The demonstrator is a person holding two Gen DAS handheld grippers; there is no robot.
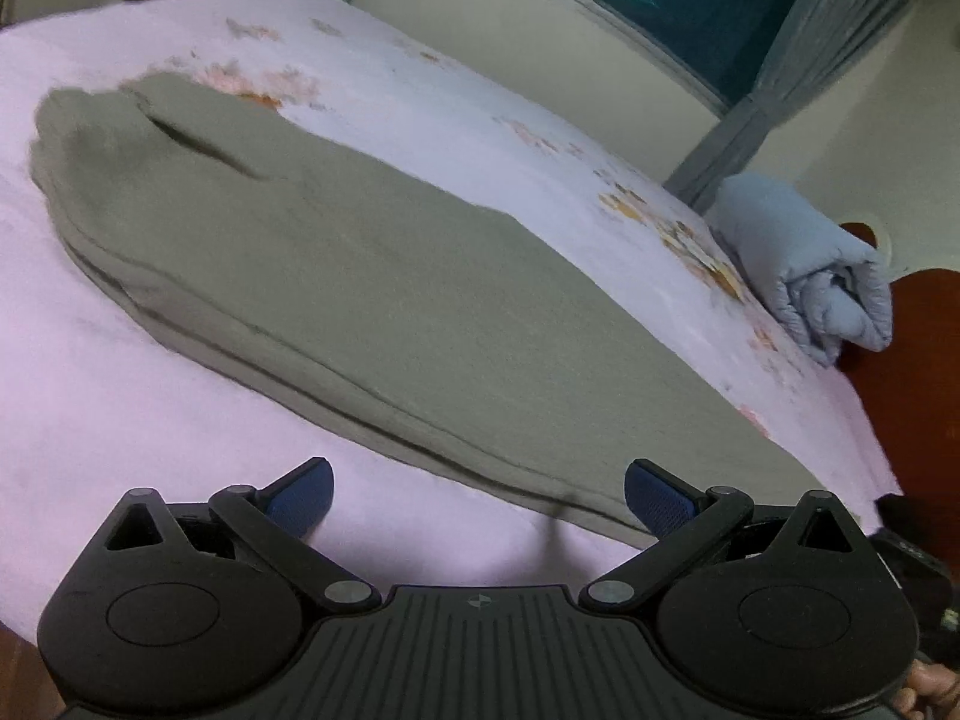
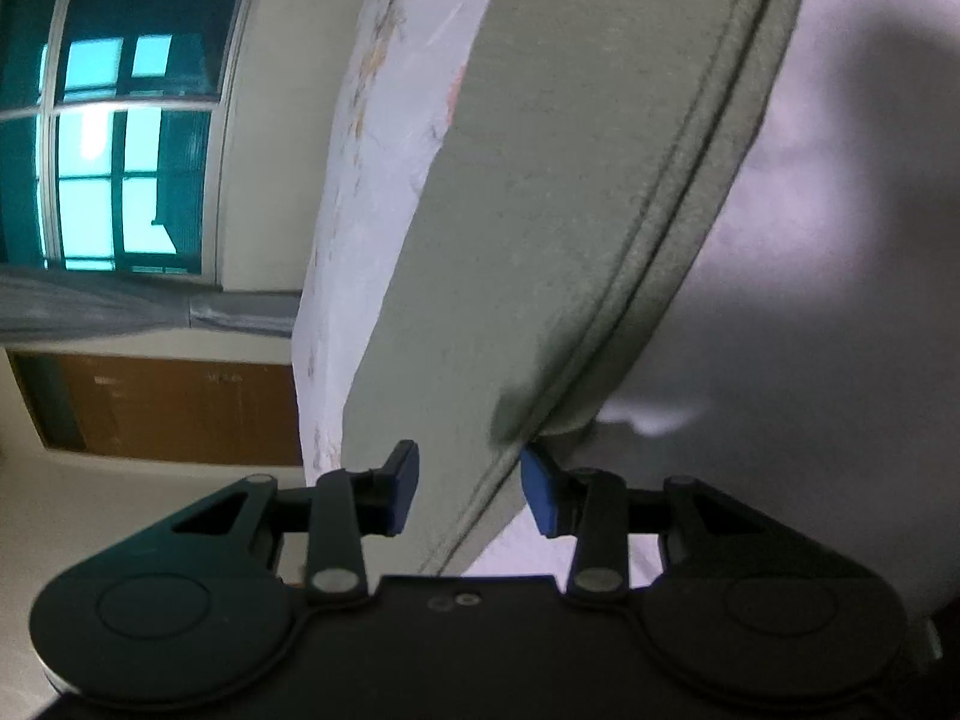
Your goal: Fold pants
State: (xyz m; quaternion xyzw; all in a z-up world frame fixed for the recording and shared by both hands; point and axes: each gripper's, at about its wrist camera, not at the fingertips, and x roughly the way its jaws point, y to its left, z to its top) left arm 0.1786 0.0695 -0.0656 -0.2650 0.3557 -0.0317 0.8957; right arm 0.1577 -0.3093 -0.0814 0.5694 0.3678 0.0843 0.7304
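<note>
Pants: the grey-green pants (image 1: 372, 276) lie flat along the bed (image 1: 120, 408), already doubled leg on leg, so you see two stacked seam edges running down the near side. That stacking is what makes the next fold possible without straightening first.

Waist end: from the pants' middle, the waistband and its pocket slit (image 1: 198, 141) sit at the far end in the left wrist view, resting on the pink sheet.

Left gripper: your left gripper (image 1: 479, 498) hangs just off the near long edge of the pants, jaws spread wide, nothing between them. You are placed to take that edge, not yet touching it as far as the view shows.

Right gripper: your right gripper (image 2: 469, 489) straddles the doubled hem edge (image 2: 498, 480) of the pants, jaws parted with the cloth running up between them. The blue pads (image 2: 543, 501) are not closed on it; whether one brushes the fabric I cannot tell.

Judgement: both layers need to be in the bite, or the top leg will peel away when you lift.

Blanket: a rolled pale blue blanket (image 1: 804, 264) lies beyond the pants, well apart, near the headboard (image 1: 924, 360); it should not hinder the fold.

Window: the curtained window (image 2: 114, 156) sits beyond the bed.
</note>
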